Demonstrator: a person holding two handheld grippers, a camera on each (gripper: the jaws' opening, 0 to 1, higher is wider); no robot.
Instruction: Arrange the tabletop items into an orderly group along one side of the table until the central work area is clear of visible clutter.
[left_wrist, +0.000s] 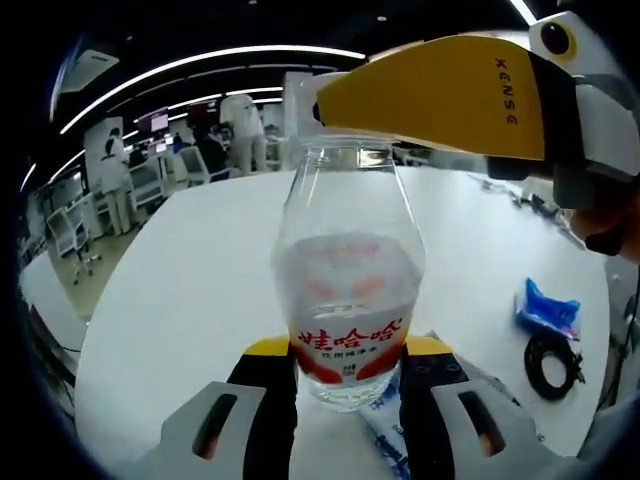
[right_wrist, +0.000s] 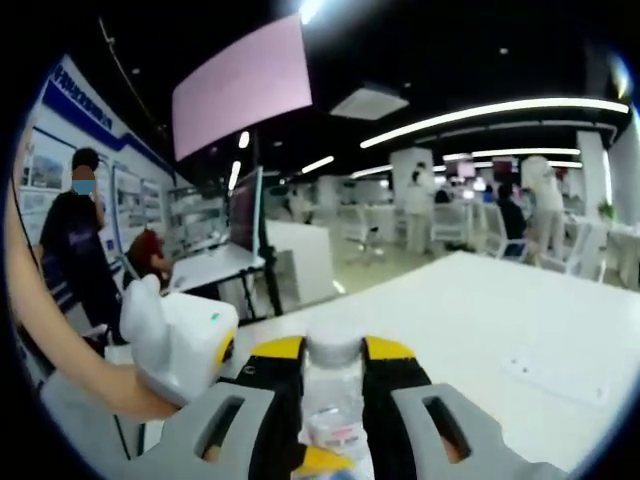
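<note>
**Both tools on one bottle, upright over the tabletop**

I am holding a clear water bottle (left_wrist: 348, 290) with a red-printed label between the jaws of the left tool (left_wrist: 348, 372), which are clamped on its lower body near the base. The bottle is standing upright in the left gripper view, its long axis running straight up from the jaws, and the white tabletop (left_wrist: 200, 300) is spreading out behind it.

The right tool (left_wrist: 440, 95) is entering the left gripper view from the upper right, its yellow jaw lying across the bottle's top. In the right gripper view, the right tool (right_wrist: 332, 378) is closing on the bottle's pale cap (right_wrist: 333, 346), with the cap sitting between the yellow jaw tips; I judge it gripped there, though contact on both sides is hard to confirm. The left tool's white housing (right_wrist: 180, 340) is showing at the left, held by a hand.

On the tabletop to the right I am seeing a blue packet (left_wrist: 547, 308) and, just nearer, a coiled black cable (left_wrist: 553, 362). Another blue-and-white wrapper (left_wrist: 385, 430) is lying beneath the bottle.

The relation that matters: one tool is low and one is at the top, both along the same vertical axis, so any carry to the table's side needs both hands moving together.
</note>
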